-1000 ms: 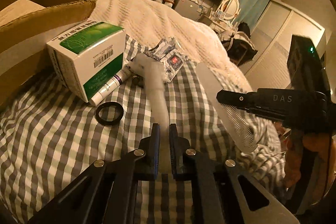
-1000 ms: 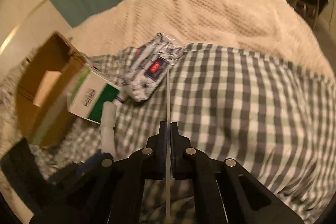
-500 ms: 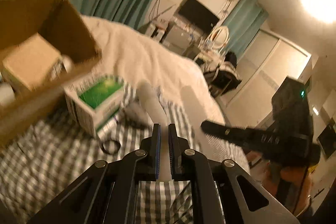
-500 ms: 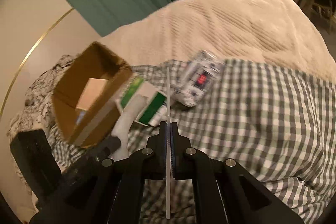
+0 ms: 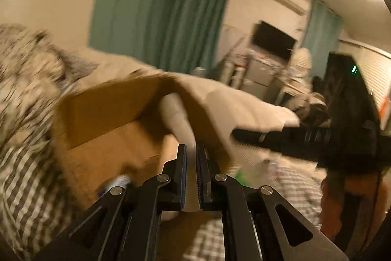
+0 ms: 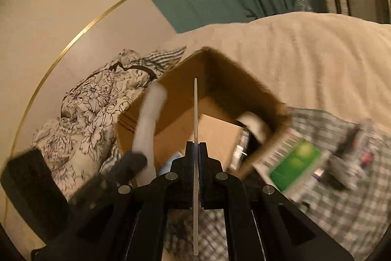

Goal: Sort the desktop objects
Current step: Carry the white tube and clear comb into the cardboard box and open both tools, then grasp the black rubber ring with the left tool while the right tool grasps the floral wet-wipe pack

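Cardboard box sat open on the bed, both tongs above it: left tongs clenched a white tube, right tongs a thin comb. Released carelessly, either might strike the rim and fall outside.

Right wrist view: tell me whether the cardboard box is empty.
No. The cardboard box already holds a tan carton and a white roll on its floor.
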